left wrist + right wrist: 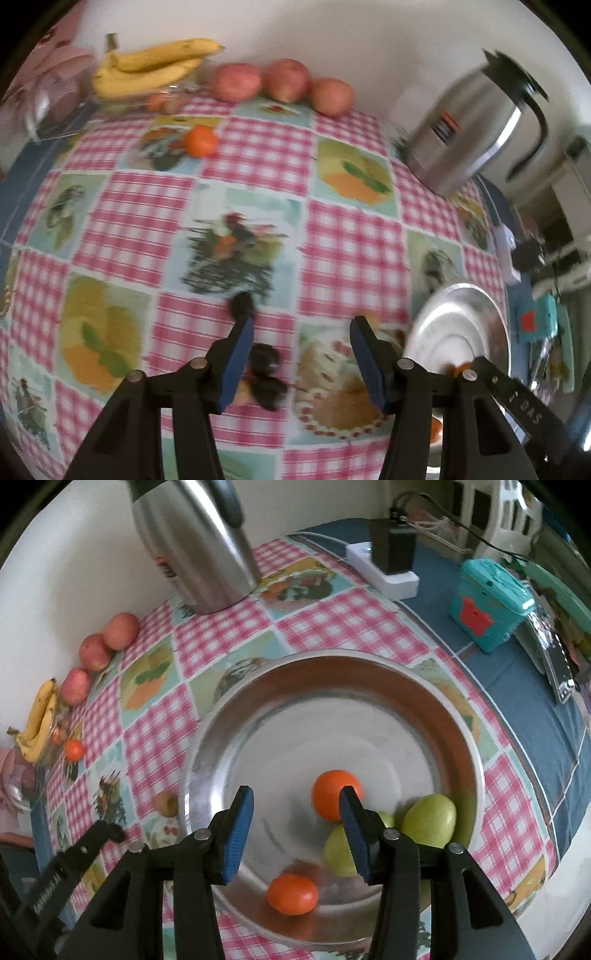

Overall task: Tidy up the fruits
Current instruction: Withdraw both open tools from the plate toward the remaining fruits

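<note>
Right wrist, orange just beyond gripper

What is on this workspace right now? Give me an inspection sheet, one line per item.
Surface: table under a pink-checked cloth with picture squares; blue cloth at the far side.
Job's things: metal bowl holds two oranges and green fruits; one orange, three red apples and bananas lie outside it.
Clutter: steel jug, teal box, clear container.
Grippers: left gripper open and empty above the cloth; right gripper open and empty above the bowl.
Cables: black cable runs from a black adapter.
Surroundings: white wall behind the table.
</note>
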Demonstrator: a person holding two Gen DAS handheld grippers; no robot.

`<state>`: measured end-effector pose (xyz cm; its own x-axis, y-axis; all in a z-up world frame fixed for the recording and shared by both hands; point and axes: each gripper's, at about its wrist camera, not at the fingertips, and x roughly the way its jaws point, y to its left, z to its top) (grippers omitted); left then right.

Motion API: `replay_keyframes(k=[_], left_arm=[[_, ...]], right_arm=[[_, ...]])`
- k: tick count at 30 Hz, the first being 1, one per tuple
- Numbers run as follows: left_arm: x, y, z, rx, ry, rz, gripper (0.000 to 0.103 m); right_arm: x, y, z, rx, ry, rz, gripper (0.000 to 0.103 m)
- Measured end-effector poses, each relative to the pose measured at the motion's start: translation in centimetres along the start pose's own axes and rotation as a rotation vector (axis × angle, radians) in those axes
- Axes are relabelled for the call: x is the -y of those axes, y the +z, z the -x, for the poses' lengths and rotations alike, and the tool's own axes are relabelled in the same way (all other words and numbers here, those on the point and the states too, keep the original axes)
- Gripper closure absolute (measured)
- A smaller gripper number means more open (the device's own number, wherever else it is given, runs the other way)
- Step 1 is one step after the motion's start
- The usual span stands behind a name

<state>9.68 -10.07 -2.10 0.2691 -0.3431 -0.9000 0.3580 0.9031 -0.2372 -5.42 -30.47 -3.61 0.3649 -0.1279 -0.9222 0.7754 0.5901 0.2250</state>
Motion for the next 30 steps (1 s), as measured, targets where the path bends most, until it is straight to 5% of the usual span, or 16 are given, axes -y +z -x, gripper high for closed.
replay_keyframes(k=[9,11,17,19,21,30], left_arm=[[-2.4,0.6,2.1,0.064,0.029,0.045,0.034],[-2.6,0.6,2.4,0.072,0.039,0.042,0.028],[-3.3,0.4,2.1,0.089,0.111,0.043,0.000],[-3.6,0.3,2.2,0.100,0.126,0.052,0.000],[-4.1,0.3,2.3,0.107,0.136,0.063,0.000],[-4.8,0.1,2.6,0.118,0.144,0.054,0.000]], right_arm=[[-3.1,-1.0,1.0,0.017,0.032,0.093,0.053],[-3.6,-1.3,0.8,0.019,0.033,0.108,0.037],[-4.7,-2.0,0.0,0.014,0.058,0.153,0.022],[-5.1,-2.2,-0.2,0.009,0.063,0.162,0.019],[-5.4,-2.3,-0.3,0.013,0.066,0.165,0.005],[-7.3,-3.2,0.1,0.048,0.102,0.221,0.003]])
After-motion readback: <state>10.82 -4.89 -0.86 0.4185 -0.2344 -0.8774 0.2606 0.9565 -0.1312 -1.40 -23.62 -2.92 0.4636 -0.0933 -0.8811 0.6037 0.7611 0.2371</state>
